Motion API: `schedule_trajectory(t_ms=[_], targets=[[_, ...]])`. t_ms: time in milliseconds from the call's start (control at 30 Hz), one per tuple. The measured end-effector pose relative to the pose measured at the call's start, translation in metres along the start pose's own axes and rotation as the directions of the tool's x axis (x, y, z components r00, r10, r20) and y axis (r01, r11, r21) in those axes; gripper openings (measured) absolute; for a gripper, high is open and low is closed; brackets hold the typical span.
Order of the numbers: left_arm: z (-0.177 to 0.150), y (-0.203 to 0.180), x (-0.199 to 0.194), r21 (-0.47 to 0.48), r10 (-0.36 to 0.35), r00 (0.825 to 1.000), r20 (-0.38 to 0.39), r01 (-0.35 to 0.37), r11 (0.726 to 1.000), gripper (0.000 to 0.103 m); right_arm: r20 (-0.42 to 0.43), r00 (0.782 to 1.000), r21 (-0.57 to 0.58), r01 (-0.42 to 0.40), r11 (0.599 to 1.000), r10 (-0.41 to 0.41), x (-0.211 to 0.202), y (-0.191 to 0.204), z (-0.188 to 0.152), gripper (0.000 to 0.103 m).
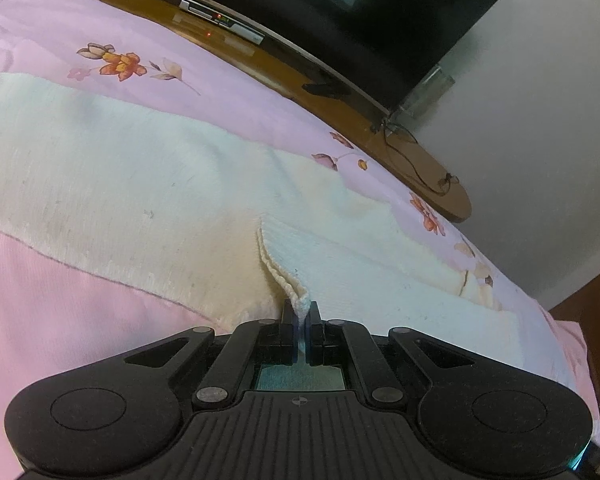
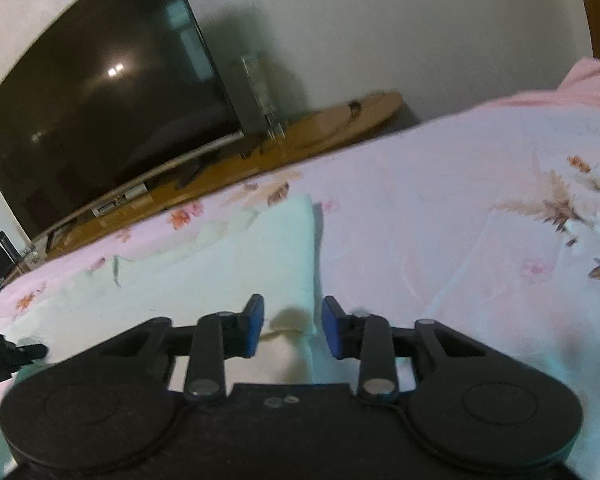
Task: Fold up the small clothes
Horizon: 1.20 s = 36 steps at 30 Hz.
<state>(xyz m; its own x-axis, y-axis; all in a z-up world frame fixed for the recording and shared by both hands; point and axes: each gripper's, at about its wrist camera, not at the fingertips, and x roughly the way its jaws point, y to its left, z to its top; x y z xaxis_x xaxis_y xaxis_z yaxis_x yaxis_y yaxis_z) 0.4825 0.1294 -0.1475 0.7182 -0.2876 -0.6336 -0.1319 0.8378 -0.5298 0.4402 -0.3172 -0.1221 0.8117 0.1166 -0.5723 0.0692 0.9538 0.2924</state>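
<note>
Pink floral bedding (image 1: pixel 204 76) covers the bed that fills the lower part of both wrist views, printed with orange and brown flower sprigs on a pale pink ground; a plainer pink stretch lies at the near left in the left wrist view. Beyond the bed's far edge runs a long wooden TV bench (image 1: pixel 416 160) with a rounded end, set against a plain off-white wall (image 1: pixel 540 120). On it stands a large dark television (image 1: pixel 380 20), switched off and reflecting a window and a ceiling light. A slim set-top box (image 1: pixel 220 24) with small red lights sits under the screen, a clear glass-like object (image 1: pixel 428 92) stands at the screen's corner, and a thin dark cable (image 1: pixel 416 172) trails along the bench top.

Spread flat across the bedding lies a cream knitted garment (image 1: pixel 112 176), faintly soiled. The left gripper (image 1: pixel 301 312) is clamped on a folded ribbed edge of it, the cloth pinched upright between the black pads. In the right wrist view the same garment (image 2: pixel 228 264) lies beneath the right gripper (image 2: pixel 293 328), whose blue-padded fingers (image 2: pixel 255 326) stand apart on either side of the garment's corner without pressing it. The picture there is slightly blurred.
</note>
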Motion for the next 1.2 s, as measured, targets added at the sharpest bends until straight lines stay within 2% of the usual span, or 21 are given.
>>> schedule_trajectory(t_ms=[33,333,467,567,600,633,667,767,867,1000,1067,1167,1200], targets=[[-0.001,0.000,0.000,-0.004,-0.001,1.000,0.003,0.001,1.000,0.003,-0.030,0.999,-0.005,0.018,1.000,-0.018,0.007,-0.001,-0.001,0.026],[0.002,0.011,-0.004,-0.022,-0.020,1.000,0.019,0.020,1.000,0.004,-0.012,1.000,-0.027,0.019,0.999,-0.019,0.007,0.001,-0.006,0.028],[0.003,0.009,-0.002,0.043,-0.022,1.000,-0.003,0.022,0.999,0.004,-0.012,1.000,-0.040,0.016,0.999,-0.017,0.006,0.002,-0.004,0.029],[0.003,0.008,-0.002,0.040,-0.014,1.000,0.003,0.014,0.999,0.004,0.018,1.000,-0.011,0.010,1.000,-0.010,0.002,0.002,-0.001,0.031],[0.003,0.007,-0.002,0.041,-0.010,1.000,0.008,0.010,0.999,0.004,0.047,0.999,-0.007,0.006,1.000,-0.006,-0.001,0.002,0.002,0.030],[0.003,0.006,-0.002,0.042,-0.005,1.000,0.013,0.004,0.999,0.004,0.039,0.999,-0.014,0.010,1.000,-0.009,0.003,0.002,0.003,0.024],[0.004,0.005,-0.004,0.042,0.001,1.000,0.015,-0.001,0.999,0.004,-0.019,1.000,-0.018,0.024,1.000,-0.024,0.014,0.001,0.004,0.019],[0.008,-0.002,-0.019,0.065,0.058,0.993,0.107,-0.065,0.996,0.004,-0.025,0.999,-0.078,0.022,0.997,-0.024,0.014,0.005,0.009,0.018],[0.016,-0.015,-0.024,0.121,0.049,0.986,0.159,-0.068,0.990,0.004,0.071,0.997,-0.111,0.006,0.994,0.001,0.004,0.006,0.023,0.018],[0.014,-0.034,0.001,0.218,0.021,0.995,0.095,-0.041,0.975,0.004,0.110,0.994,-0.145,-0.002,0.989,0.018,0.027,0.011,0.048,0.018],[0.009,-0.034,0.020,0.235,0.051,0.998,0.043,-0.059,0.970,0.004,0.126,0.992,-0.197,0.004,0.980,0.021,0.044,0.020,0.056,0.018],[0.010,-0.022,0.023,0.208,0.030,0.998,0.052,-0.041,0.977,0.004,0.093,0.996,-0.247,0.005,0.969,0.018,0.074,0.026,0.061,0.016],[0.011,-0.021,0.021,0.196,0.030,0.998,0.046,-0.038,0.980,0.004,0.048,0.998,-0.258,0.038,0.965,-0.026,0.088,0.024,0.061,0.015]])
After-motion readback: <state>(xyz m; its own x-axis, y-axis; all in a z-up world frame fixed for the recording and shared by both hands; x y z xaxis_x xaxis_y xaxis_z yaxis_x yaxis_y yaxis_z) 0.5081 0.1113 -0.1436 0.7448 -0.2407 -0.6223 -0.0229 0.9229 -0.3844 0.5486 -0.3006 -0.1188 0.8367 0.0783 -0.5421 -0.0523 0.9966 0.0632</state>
